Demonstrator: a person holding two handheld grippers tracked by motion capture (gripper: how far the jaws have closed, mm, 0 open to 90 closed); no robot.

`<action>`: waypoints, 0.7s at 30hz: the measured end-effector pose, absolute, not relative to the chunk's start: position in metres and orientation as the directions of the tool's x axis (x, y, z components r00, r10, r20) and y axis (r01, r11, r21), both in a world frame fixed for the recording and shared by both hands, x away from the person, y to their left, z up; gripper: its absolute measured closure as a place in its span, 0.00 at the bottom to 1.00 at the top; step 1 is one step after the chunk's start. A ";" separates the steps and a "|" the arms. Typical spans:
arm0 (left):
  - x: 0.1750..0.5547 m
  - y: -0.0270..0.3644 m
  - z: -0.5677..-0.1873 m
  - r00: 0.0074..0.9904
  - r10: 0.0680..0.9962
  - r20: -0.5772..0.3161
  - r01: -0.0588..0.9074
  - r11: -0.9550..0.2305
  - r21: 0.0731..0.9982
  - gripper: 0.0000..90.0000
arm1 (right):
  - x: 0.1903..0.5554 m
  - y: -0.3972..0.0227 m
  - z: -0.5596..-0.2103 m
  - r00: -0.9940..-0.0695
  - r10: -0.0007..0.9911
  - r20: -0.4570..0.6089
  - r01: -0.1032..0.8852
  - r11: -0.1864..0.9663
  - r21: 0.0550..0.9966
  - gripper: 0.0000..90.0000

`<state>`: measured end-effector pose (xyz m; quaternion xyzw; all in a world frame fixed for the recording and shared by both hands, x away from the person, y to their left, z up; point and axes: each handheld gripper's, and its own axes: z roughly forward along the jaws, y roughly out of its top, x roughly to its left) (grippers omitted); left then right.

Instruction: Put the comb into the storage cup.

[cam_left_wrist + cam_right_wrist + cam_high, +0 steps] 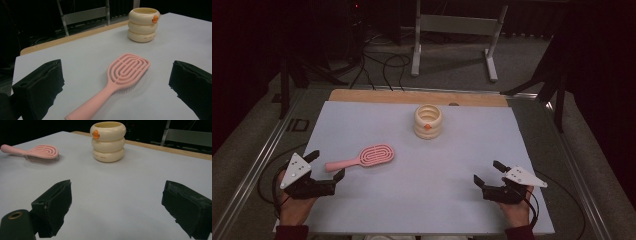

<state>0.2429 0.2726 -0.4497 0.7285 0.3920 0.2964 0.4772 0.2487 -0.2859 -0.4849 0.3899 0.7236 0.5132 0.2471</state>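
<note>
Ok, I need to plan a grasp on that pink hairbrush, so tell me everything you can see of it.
The pink hairbrush looks like smooth plastic: a rounded oblong head with looping open slots and a straight, slim handle. It lies flat on the pale blue table cover, bristles down, handle end towards the left gripper. That gripper's jaws stand open to either side of the handle without touching it. Nothing else touches the brush; the cream ringed cup stands apart, farther back.
</note>
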 end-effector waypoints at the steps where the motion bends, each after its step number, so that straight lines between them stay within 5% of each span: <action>1: 0.244 0.273 -0.450 0.518 0.853 0.059 0.289 -0.239 0.927 0.00 | 0.249 -0.286 -0.485 -0.574 0.818 0.043 0.311 0.169 0.935 0.10; 21: 0.270 0.274 -0.453 0.513 0.856 0.057 0.338 -0.263 0.903 0.00 | 0.249 -0.285 -0.486 -0.573 0.818 0.041 0.314 0.173 0.933 0.10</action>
